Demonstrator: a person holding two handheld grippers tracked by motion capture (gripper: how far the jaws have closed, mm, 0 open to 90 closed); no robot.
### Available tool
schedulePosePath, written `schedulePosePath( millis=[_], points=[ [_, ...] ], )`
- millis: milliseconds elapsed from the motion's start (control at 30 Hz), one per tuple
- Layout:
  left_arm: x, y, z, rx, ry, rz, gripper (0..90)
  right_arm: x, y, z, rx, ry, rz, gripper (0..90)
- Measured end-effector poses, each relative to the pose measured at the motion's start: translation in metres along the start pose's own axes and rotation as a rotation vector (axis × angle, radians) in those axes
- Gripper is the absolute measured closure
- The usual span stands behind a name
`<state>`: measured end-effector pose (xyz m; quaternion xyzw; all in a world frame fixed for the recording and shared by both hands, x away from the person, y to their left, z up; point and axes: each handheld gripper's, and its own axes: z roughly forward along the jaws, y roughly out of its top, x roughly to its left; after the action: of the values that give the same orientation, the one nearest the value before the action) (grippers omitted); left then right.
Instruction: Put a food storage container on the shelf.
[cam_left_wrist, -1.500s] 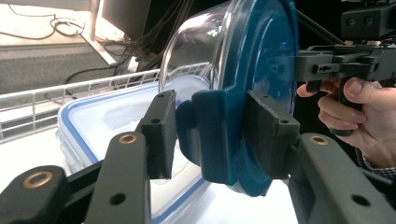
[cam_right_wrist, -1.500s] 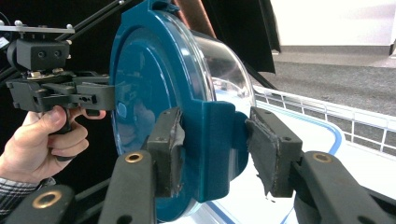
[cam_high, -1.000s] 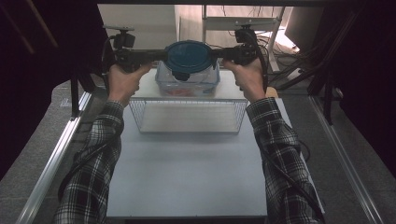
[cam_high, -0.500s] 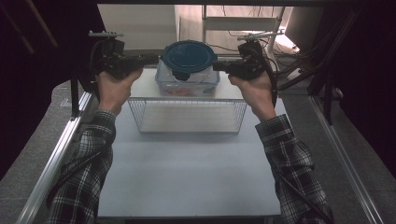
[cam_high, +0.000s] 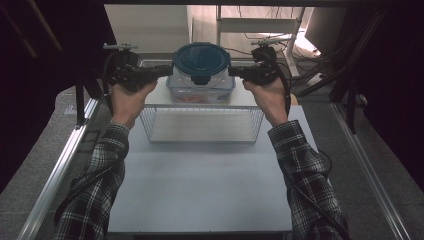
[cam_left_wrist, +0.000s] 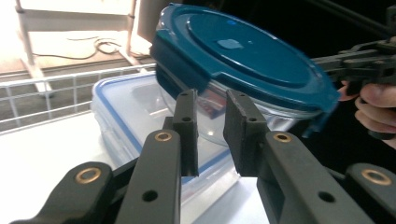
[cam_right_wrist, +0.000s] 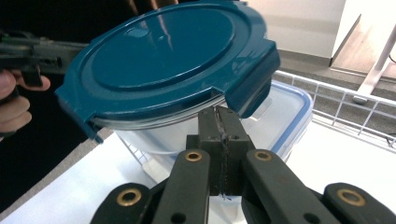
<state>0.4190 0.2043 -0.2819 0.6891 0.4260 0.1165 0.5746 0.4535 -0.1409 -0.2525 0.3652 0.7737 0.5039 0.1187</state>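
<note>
**High view.** The round clear container with a dark blue clip-on lid (cam_high: 201, 60) stands on the flat rectangular clear plastic box with a blue-edged lid (cam_high: 200, 94), behind the white wire basket (cam_high: 150, 125). The left gripper (cam_high: 167, 71) and right gripper (cam_high: 234, 73) flank it. Both surfaces look smooth and hard, so uneven side pressure could slide the round container off the box.

**Left gripper view.** The left gripper (cam_left_wrist: 212, 95) has just been closing. Its jaws are released, with a narrow gap and nothing between the pads. The curved clear wall sits just beyond them, under the overhanging lid (cam_left_wrist: 247, 51). Flat pads on a rounded, glossy wall may skid.

**Right gripper view.** The right gripper (cam_right_wrist: 218, 112) is clenched on nothing, pads together, tips just under a lid clip (cam_right_wrist: 252, 88). An upward nudge here could unlatch the clip or tip the container (whether the tips touch it cannot be told).
</note>
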Motion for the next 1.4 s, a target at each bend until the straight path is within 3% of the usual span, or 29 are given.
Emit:
schedulePosePath(
  millis=[200,333,433,533,633,767,867,1133,1400],
  points=[
    [0.001,0.001,0.008,-0.018,0.025,-0.027,75.0,-0.003,0.000,0.008,0.004,-0.013,0.000,89.4],
    [0.001,-0.001,0.006,-0.016,0.013,-0.026,72.9,0.000,-0.004,0.009,0.006,-0.001,-0.013,88.3],
    [-0.001,-0.008,0.002,-0.018,-0.002,-0.022,65.1,0.002,-0.010,0.006,-0.001,0.012,-0.019,81.9],
    [-0.005,-0.018,0.000,-0.005,-0.023,0.000,50.7,0.006,-0.021,0.002,-0.014,0.027,-0.033,69.9],
    [-0.011,-0.030,-0.001,0.012,-0.025,0.055,37.8,0.011,-0.034,0.000,-0.011,0.029,-0.062,56.2],
    [-0.021,-0.046,-0.001,0.046,-0.024,0.117,28.7,0.017,-0.052,-0.001,-0.009,0.033,-0.091,38.5],
    [-0.026,-0.059,0.000,0.073,-0.037,0.135,26.8,0.020,-0.066,0.001,-0.002,0.036,-0.115,28.4],
    [-0.035,-0.086,0.001,0.115,-0.037,0.173,16.1,0.027,-0.088,-0.001,-0.006,0.033,-0.155,16.1],
    [-0.043,-0.111,0.002,0.132,-0.055,0.169,11.7,0.030,-0.108,-0.005,0.004,0.035,-0.169,10.6]
  ],
)
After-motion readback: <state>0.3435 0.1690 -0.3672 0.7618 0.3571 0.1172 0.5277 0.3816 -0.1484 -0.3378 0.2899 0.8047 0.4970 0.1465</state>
